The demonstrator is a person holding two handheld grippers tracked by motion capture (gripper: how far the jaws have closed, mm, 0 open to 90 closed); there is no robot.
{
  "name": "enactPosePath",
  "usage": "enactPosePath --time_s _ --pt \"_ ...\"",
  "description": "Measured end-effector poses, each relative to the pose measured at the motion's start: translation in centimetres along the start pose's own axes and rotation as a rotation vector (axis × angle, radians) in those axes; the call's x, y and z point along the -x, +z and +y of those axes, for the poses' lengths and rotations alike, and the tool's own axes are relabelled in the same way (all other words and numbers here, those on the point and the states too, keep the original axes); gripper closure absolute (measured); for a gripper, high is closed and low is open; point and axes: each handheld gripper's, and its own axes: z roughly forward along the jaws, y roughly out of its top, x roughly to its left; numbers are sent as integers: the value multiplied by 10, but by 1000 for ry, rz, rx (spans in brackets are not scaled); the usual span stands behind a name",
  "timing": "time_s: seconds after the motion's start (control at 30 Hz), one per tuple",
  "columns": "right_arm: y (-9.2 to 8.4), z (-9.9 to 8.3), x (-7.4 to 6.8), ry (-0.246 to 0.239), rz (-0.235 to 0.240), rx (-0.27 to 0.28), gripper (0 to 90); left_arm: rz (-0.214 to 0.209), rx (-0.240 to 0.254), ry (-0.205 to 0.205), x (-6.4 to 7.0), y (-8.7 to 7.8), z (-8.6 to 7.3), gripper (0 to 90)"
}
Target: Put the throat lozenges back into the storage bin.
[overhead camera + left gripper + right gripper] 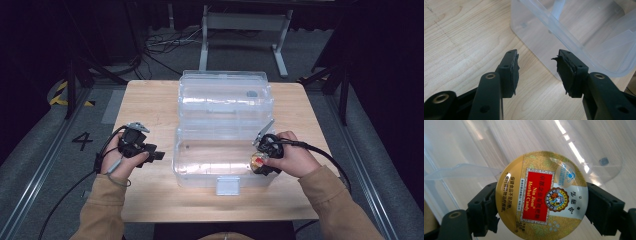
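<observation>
A clear plastic storage box [200,172] with its lid [225,92] swung open toward the far side stands mid-table. My right gripper [260,162] is over the box's right end, shut on a round gold candy tin [541,195] with a red label; the tin [257,161] hangs inside the box opening. In the right gripper view both pads press the tin's rim from left and right. My left gripper [159,156] rests low over the table just left of the box, open, with bare wood between its fingers [511,72]. The box's near corner [541,45] lies just beyond them.
The wooden table [150,105] has free surface left, right and in front of the box. A white latch tab [227,185] hangs at the box's front. A small grey piece [251,93] sits on the lid. Cables and a metal frame leg [204,45] lie on the floor beyond.
</observation>
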Motion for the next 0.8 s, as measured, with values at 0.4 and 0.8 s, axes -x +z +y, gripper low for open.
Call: enactPosePath --time_s 0.4,0.8 --pt "7 1 -4 82 -24 8 201 1 -2 2 0 0 0 521" --pt "9 3 -6 121 -50 -1 200 1 -2 -3 0 1 0 521"
